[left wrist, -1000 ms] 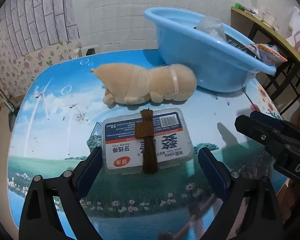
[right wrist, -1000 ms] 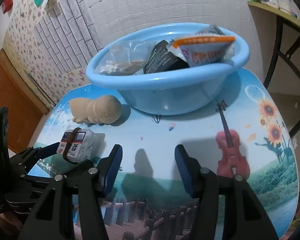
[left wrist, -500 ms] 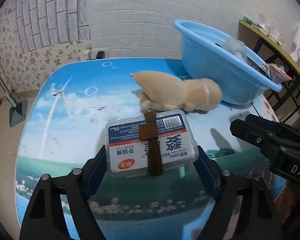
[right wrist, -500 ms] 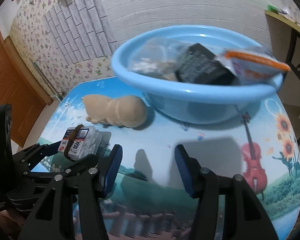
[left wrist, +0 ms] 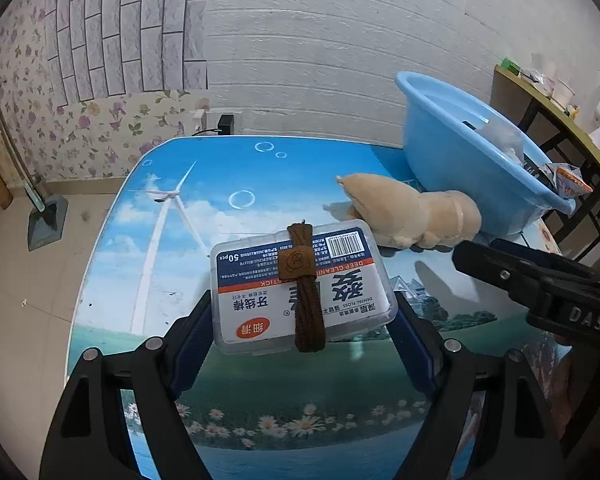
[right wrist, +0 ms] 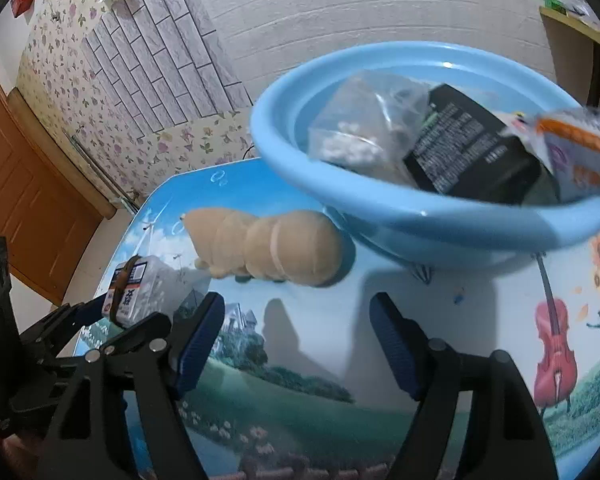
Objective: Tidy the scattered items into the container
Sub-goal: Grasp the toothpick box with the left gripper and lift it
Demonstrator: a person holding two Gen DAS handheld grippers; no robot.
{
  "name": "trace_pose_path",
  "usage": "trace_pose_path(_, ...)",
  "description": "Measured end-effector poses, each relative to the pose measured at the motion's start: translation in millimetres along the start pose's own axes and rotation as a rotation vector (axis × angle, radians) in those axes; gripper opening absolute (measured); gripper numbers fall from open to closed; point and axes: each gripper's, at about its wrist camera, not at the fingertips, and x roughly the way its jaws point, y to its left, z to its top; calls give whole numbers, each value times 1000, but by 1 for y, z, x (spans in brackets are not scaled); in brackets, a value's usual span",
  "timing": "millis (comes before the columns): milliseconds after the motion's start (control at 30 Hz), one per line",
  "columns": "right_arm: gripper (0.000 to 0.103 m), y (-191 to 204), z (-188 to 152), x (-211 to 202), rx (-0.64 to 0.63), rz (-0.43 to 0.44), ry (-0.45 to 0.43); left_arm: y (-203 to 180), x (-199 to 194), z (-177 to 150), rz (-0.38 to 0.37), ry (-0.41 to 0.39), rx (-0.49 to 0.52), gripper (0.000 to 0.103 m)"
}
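Note:
My left gripper [left wrist: 302, 320] is shut on a clear dental floss box [left wrist: 300, 284] with a blue, white and red label, its blue pads pressing on both short sides. The box hangs slightly above the table. A brown cord band [left wrist: 305, 280] lies across its lid. Just beyond it a beige plush toy [left wrist: 412, 216] lies against the blue basin [left wrist: 452, 152]. In the right wrist view my right gripper [right wrist: 296, 320] hovers in front of the plush toy [right wrist: 276, 252], its jaws opening with nothing between them. The floss box [right wrist: 128, 292] shows at the left.
The basin's rim [right wrist: 380, 200] surrounds a clear bag [right wrist: 360, 136], a black packet [right wrist: 468, 148] and an orange-white packet [right wrist: 580, 148]. The table [left wrist: 220, 184] carries a printed landscape cover. A dustpan [left wrist: 46, 216] stands on the floor at left. A wooden shelf [left wrist: 548, 100] is at right.
The left jaws closed from wide onto the floss box, which now sits slightly off the table. The right jaws have widened. Both views have swung left, with the plush toy nearer the right gripper.

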Motion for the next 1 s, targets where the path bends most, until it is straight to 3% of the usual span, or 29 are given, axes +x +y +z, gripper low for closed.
trace_pose_path(300,76,9,12,25,4,-78,19,9,4,2,-9,9,6,82)
trace_pose_path(500,76,7,24,37,23,-76,38,16,3,5,5,8,-3,82)
trace_pose_path(633,52,6,24,41,26,5,59,17,2,4,10,8,-9,82)
trace_pose_path(1000,47,0,16,15,-9,32,25,-5,-10,1,16,-6,32,82)
